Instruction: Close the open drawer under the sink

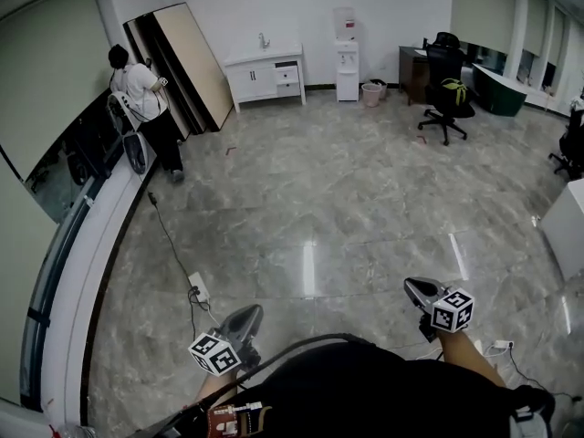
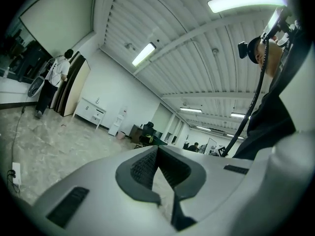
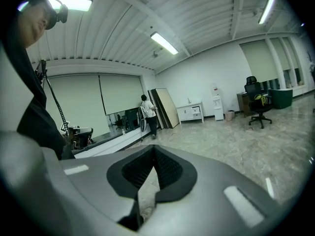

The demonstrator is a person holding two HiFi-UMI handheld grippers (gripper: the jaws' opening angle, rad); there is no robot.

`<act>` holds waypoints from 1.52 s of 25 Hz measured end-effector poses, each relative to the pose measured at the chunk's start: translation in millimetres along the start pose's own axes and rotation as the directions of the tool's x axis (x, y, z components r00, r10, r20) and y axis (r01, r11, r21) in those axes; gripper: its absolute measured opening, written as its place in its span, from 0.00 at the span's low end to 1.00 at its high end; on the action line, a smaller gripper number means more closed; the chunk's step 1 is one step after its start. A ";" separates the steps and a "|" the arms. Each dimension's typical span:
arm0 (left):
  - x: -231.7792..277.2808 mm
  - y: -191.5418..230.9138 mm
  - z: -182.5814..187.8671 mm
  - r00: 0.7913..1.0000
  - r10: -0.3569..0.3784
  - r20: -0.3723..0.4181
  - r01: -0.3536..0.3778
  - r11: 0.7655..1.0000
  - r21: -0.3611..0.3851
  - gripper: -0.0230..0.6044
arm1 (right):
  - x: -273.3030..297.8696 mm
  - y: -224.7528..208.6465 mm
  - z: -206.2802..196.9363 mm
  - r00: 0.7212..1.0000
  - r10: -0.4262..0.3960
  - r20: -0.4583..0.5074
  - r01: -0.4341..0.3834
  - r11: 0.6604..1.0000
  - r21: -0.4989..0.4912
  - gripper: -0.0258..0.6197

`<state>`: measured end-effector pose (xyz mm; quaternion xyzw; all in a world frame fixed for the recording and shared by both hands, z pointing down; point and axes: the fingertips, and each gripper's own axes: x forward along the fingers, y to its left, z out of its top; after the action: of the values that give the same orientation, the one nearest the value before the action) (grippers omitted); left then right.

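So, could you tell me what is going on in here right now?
A person holds a gripper in each hand: the left gripper and the right gripper are both shut and empty. The sink cabinet with its open drawer stands far across the room, well out of reach. Another person stands by boards leaning near it.

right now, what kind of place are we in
Most likely a large, mostly bare office room. A white sink cabinet stands against the far wall with a water dispenser beside it, and a desk with a black office chair sits in the corner.
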<state>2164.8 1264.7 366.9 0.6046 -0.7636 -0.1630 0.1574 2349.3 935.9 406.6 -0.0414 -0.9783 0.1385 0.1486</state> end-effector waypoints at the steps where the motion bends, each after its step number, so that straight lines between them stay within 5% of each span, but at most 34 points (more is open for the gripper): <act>1: 10.6 9.9 4.4 1.000 -0.016 -0.003 0.016 1.000 -0.005 0.04 | 6.1 -5.5 4.9 1.000 -0.017 0.003 0.017 1.000 -0.002 0.04; 7: 63.7 92.3 48.0 0.994 -0.112 -0.003 0.112 0.994 0.001 0.04 | 74.2 -31.6 45.8 0.993 -0.110 0.040 0.109 0.994 0.014 0.04; 17: 91.1 235.6 135.2 0.991 -0.131 0.001 0.131 0.991 0.019 0.04 | 232.2 -14.1 118.4 0.993 -0.097 0.066 0.100 0.994 -0.046 0.04; 28: 102.6 335.4 166.1 0.998 -0.052 0.020 0.052 0.999 -0.015 0.04 | 354.3 -36.2 143.5 0.998 -0.053 0.016 0.054 0.998 -0.039 0.04; 38: 166.0 400.9 184.0 0.993 0.085 0.076 -0.084 0.996 -0.017 0.04 | 468.7 -107.0 190.8 0.995 0.101 -0.025 -0.103 0.990 -0.098 0.04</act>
<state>1698.3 1200.2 385.2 0.5638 -0.7929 -0.1845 0.1390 1840.9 841.3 392.8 -0.1000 -0.9790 0.0967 0.1491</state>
